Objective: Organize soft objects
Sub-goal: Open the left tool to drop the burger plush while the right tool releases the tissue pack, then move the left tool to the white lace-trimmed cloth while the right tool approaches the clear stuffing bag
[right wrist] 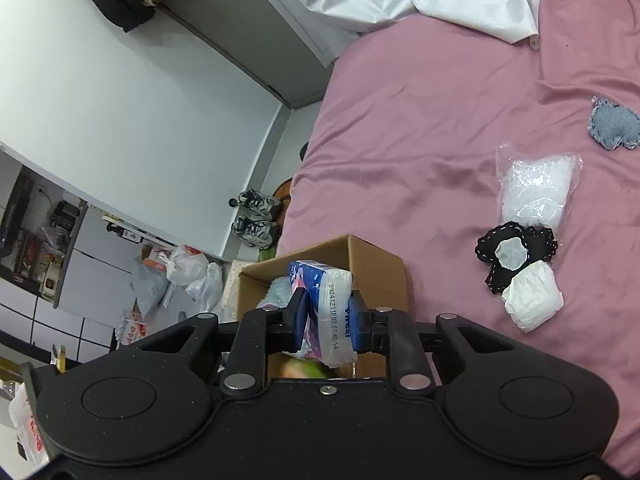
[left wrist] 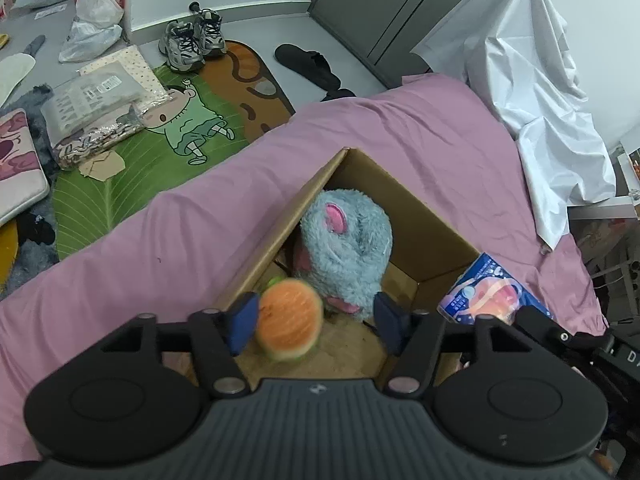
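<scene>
A cardboard box [left wrist: 404, 196] stands open on the pink bed; it also shows in the right wrist view [right wrist: 376, 264]. A blue plush toy [left wrist: 348, 240] lies inside it. My left gripper [left wrist: 316, 322] is open above the box, and a blurred orange burger plush [left wrist: 289, 325] is between its fingers, close to the left one and apart from the right. My right gripper [right wrist: 327, 326] is shut on a blue tissue pack [right wrist: 330, 312], held over the box's edge; the pack also shows in the left wrist view [left wrist: 492, 292].
On the bed [right wrist: 420, 128] to the right lie a clear bag of white filling [right wrist: 536, 192], a black cloth piece [right wrist: 516, 256], a white bundle [right wrist: 534, 300] and a grey plush piece [right wrist: 614, 126]. White sheeting [left wrist: 532, 80] drapes at the bed's far end. Shoes [left wrist: 192, 38] and packages are on the floor.
</scene>
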### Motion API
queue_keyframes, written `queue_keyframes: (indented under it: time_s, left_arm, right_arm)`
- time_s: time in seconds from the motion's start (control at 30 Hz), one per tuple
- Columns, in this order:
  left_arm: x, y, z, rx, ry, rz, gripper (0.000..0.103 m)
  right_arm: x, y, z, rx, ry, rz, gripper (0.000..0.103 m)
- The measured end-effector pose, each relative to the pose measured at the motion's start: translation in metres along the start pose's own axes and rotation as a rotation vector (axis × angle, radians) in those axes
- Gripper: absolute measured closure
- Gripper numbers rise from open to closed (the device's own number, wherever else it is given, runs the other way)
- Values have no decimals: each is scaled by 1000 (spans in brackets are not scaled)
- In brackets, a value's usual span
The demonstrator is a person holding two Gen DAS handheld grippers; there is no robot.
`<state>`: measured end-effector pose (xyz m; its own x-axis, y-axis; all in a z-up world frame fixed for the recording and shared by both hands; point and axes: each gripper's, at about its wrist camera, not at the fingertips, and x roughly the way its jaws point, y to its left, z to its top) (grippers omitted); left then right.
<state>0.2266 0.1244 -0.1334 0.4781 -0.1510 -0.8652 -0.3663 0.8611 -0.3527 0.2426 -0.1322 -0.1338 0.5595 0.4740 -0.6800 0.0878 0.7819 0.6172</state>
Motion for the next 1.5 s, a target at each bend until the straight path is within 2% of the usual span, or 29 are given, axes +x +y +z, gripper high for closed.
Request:
queue_keyframes:
  time_s: [0.27, 0.3, 0.37, 0.47, 0.77, 0.9, 1.03, 1.5]
  left_arm:
    - [3, -6, -2, 25, 27, 22, 31]
    - [2, -7, -2, 31, 29, 24, 29]
    - [-1, -9, -3, 44, 27, 28, 23]
    - [-6, -14, -6, 55, 14, 54, 17]
    - [-18, -33, -21, 71, 18, 58, 9]
    - [-22, -43, -27, 83, 24, 49, 6]
    - [-27, -54, -35, 97, 21, 48, 2]
    - [-45, -97, -66, 191, -28, 37, 1]
  right_arm:
    - [10, 2, 1, 1, 22, 10, 75]
    - [8, 2, 1, 2, 22, 17, 72]
    - [3, 1, 1, 1, 9, 24, 53]
    - [-7, -1, 2, -10, -13, 15, 48]
    - [-42, -12, 2, -47, -73, -13, 26]
    - [-54, -15, 2, -82, -92, -21, 22]
    - [-67, -21, 1, -98, -112, -26, 14]
    - [-112, -48, -1, -113, -159, -7, 0]
